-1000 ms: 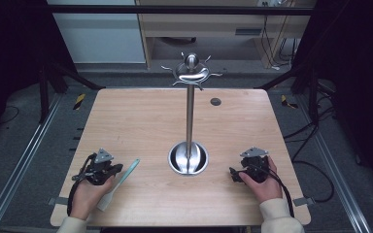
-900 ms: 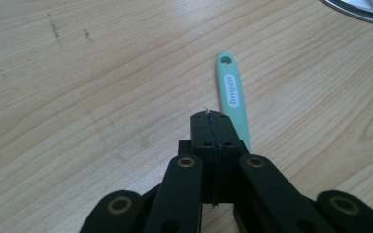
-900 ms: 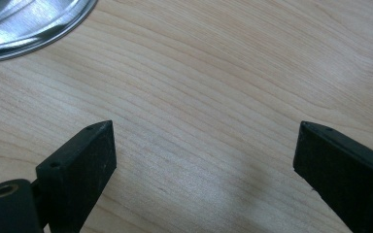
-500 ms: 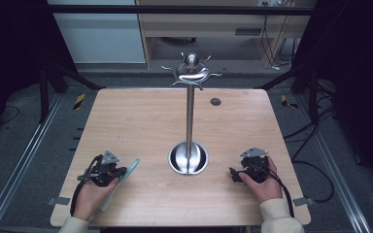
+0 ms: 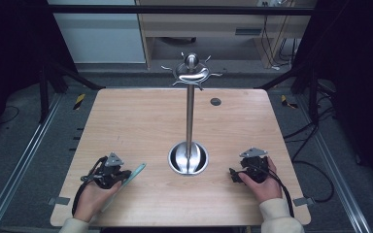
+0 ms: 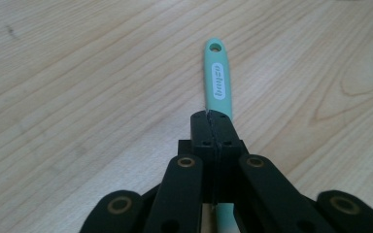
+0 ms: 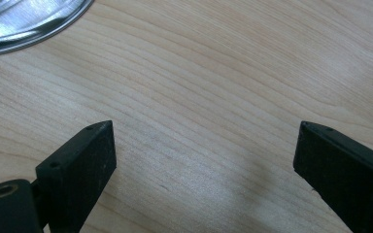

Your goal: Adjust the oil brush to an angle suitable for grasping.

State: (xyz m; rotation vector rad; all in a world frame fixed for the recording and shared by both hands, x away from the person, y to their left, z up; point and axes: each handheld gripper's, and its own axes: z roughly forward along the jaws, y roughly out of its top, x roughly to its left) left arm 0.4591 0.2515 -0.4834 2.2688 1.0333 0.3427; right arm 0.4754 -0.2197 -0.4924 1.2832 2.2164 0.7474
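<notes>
A teal utensil handle [image 6: 219, 80] with a hang hole at its tip and white lettering sticks out past the jaws of my left gripper [image 6: 212, 119], which is shut on it. In the high view that gripper [image 5: 119, 175] sits near the table's front left, with the teal utensil [image 5: 135, 172] pointing toward the stand. The handle lies low over the wood; I cannot tell whether it touches. My right gripper [image 7: 204, 150] is open over bare wood, nothing between its jaws. It rests at the front right [image 5: 234, 174].
A tall steel stand [image 5: 190, 114] rises from a round dished base [image 5: 188, 158] at the table's middle front, with curved hooks [image 5: 191, 73] around its top. The base's rim [image 7: 24, 24] shows left of the right gripper. A small dark disc [image 5: 215, 101] lies far right.
My left hand has drifted slightly toward the near edge and to the right, carrying the teal utensil lower. The right gripper has stayed put.
</notes>
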